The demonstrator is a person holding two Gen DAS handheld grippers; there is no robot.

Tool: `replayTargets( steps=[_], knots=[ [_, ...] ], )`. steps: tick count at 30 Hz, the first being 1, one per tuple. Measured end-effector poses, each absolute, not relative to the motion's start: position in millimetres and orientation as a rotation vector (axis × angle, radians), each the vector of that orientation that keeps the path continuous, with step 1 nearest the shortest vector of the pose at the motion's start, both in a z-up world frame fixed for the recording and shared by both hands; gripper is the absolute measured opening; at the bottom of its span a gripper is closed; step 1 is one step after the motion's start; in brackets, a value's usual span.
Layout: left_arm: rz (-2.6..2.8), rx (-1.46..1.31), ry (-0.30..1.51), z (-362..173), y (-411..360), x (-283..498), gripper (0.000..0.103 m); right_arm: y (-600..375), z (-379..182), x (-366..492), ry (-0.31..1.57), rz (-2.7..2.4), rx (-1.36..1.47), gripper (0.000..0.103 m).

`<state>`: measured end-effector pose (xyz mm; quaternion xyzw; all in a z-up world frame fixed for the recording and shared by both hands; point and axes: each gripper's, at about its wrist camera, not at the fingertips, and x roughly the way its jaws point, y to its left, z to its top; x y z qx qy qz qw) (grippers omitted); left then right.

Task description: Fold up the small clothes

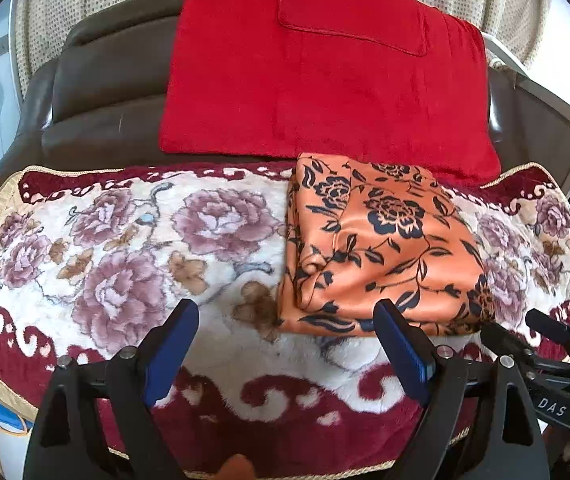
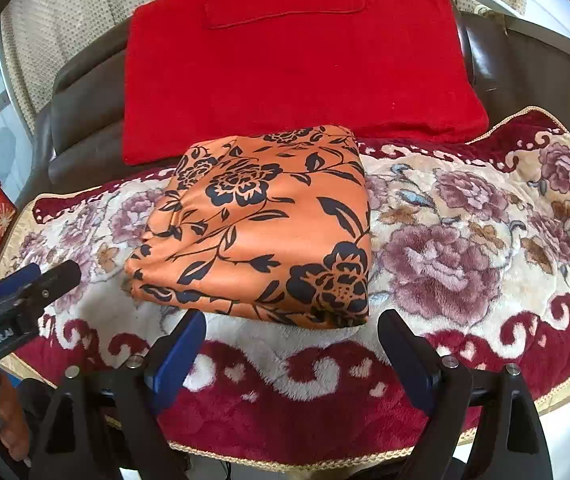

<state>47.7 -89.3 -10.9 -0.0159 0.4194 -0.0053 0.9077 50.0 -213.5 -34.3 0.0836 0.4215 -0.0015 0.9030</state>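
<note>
Nearest the lens in the left wrist view, the left gripper (image 1: 287, 340) was seen with its two blue-padded fingers (image 1: 173, 354) spread wide, nothing caught between them. Same story in the right wrist view: the right gripper (image 2: 291, 346) was held with jaws apart and empty, hovering over the dark red border of the floral plush blanket (image 2: 465, 248).

The orange floral garment (image 1: 381, 248) was found already folded into a thick, roughly rectangular bundle, laid flat on the blanket. From the left camera it was placed ahead and toward the right, so only the right finger of that gripper lined up with its near edge, and a strip of white plush was left showing between the fingertips and the cloth. From the right camera the garment (image 2: 261, 224) was sat pretty much dead ahead, its near edge just beyond the fingertips, not touched by either pad as far as could be made out.

Each gripper was also caught at the edge of the other's view, low and to the side of the bundle.

Behind the garment, a red cushion (image 1: 325, 76) was propped against a dark brown leather sofa back (image 1: 113, 92), with its lower edge just behind the bundle's far side.
</note>
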Motion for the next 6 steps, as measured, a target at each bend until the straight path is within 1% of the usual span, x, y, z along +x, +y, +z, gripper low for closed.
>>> replayTargets(
  steps=[2, 6],
  knots=[
    [-0.025, -0.06, 0.885, -12.9, -91.4, 54.8, 0.095, -215.3, -34.8, 54.2, 0.874, -0.012, 0.17, 0.09],
    [-0.066, -0.091, 0.892, -16.9, -98.8, 71.2, 0.095, -218.6, -35.9, 65.4, 0.879, -0.014, 0.163, 0.09]
  ],
)
